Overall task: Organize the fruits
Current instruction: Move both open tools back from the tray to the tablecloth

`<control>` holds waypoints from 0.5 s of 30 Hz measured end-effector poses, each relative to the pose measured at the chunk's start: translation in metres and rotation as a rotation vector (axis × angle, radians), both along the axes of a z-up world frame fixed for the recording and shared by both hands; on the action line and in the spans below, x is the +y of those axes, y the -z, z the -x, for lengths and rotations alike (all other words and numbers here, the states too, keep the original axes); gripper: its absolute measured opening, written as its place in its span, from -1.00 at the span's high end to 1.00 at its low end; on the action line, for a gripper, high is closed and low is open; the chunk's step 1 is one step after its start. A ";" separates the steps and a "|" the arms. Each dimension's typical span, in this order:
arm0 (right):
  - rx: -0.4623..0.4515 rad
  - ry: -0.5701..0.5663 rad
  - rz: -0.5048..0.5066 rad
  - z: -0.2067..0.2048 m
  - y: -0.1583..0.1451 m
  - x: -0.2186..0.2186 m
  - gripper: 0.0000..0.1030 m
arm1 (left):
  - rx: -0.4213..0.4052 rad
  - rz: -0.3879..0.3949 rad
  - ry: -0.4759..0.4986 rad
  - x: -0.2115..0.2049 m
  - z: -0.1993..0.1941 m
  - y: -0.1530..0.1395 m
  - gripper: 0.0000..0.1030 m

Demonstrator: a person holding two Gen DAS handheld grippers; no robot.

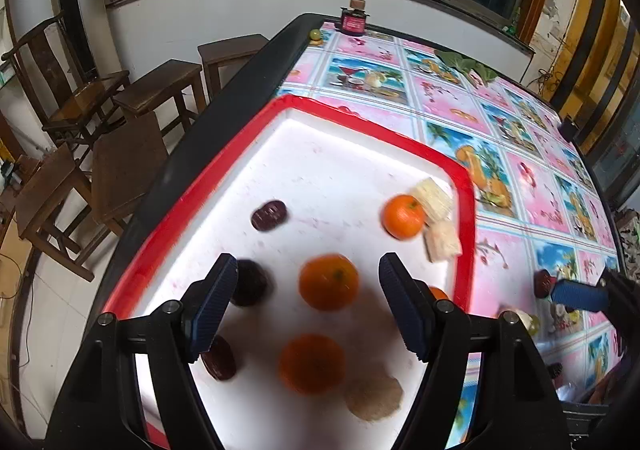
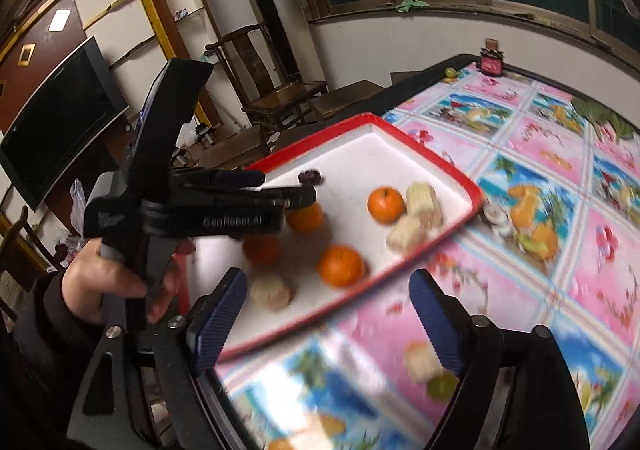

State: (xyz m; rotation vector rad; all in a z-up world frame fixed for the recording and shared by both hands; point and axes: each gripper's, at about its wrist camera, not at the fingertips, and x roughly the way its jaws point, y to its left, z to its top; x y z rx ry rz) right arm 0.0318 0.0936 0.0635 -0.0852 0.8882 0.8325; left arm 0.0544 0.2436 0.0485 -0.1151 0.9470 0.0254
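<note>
The left claw [image 1: 308, 302] hangs spread and empty over the red-rimmed tray [image 1: 168, 250] of oranges [image 1: 329, 282]; the right claw [image 2: 328, 324], also spread and empty, hovers above the table [image 2: 540, 282].

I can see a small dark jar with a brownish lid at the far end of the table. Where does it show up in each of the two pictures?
Left wrist view: the jar stands at the top centre, on the table's far edge below the window.
Right wrist view: the jar sits upper right, again on the far edge.
Shared landmark: a small green fruit lies just left of it in both.
</note>
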 end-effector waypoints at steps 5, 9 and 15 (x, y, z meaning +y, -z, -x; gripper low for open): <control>0.035 0.034 -0.006 0.020 0.006 -0.028 -0.70 | 0.000 -0.006 0.023 -0.014 0.010 -0.004 -0.42; 0.041 0.061 0.004 0.032 0.010 -0.049 -0.71 | -0.010 -0.028 0.049 -0.027 0.020 -0.009 -0.43; 0.039 0.111 0.017 0.045 0.012 -0.086 -0.71 | -0.039 -0.035 0.087 -0.045 0.033 -0.019 -0.48</control>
